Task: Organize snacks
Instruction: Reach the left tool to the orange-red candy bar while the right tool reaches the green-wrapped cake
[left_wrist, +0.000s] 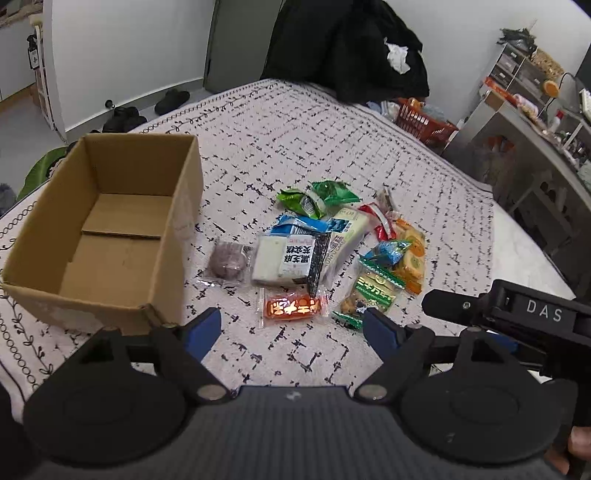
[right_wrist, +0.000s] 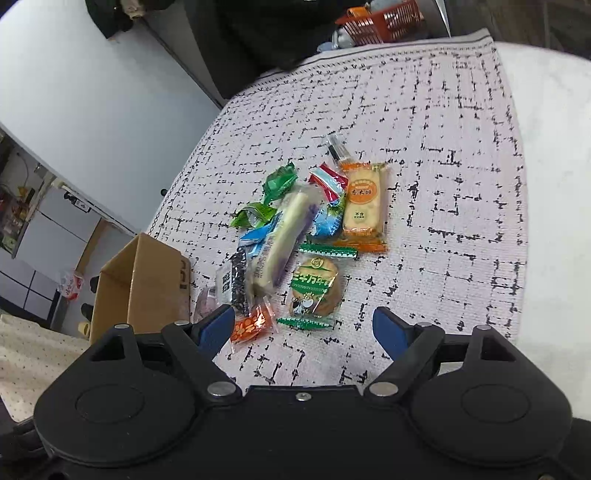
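Note:
An open, empty cardboard box (left_wrist: 110, 236) stands on the patterned cloth; it also shows at the left of the right wrist view (right_wrist: 144, 284). A pile of wrapped snacks lies to its right: an orange candy pack (left_wrist: 293, 307), a white cake pack with black label (left_wrist: 286, 260), a brown bun (left_wrist: 226, 263), green packets (left_wrist: 317, 197), a green-edged biscuit (left_wrist: 373, 293) and an orange cracker pack (right_wrist: 364, 206). My left gripper (left_wrist: 291, 325) is open and empty, just in front of the orange candy. My right gripper (right_wrist: 304, 326) is open and empty, just in front of the round green biscuit (right_wrist: 316, 288).
The patterned cloth (left_wrist: 295, 136) covers a bed-like surface. A red basket (left_wrist: 424, 123) and dark clothes (left_wrist: 351, 48) lie at the far edge. A cluttered desk (left_wrist: 535, 122) stands at the right. The right gripper's body (left_wrist: 517, 314) shows in the left wrist view.

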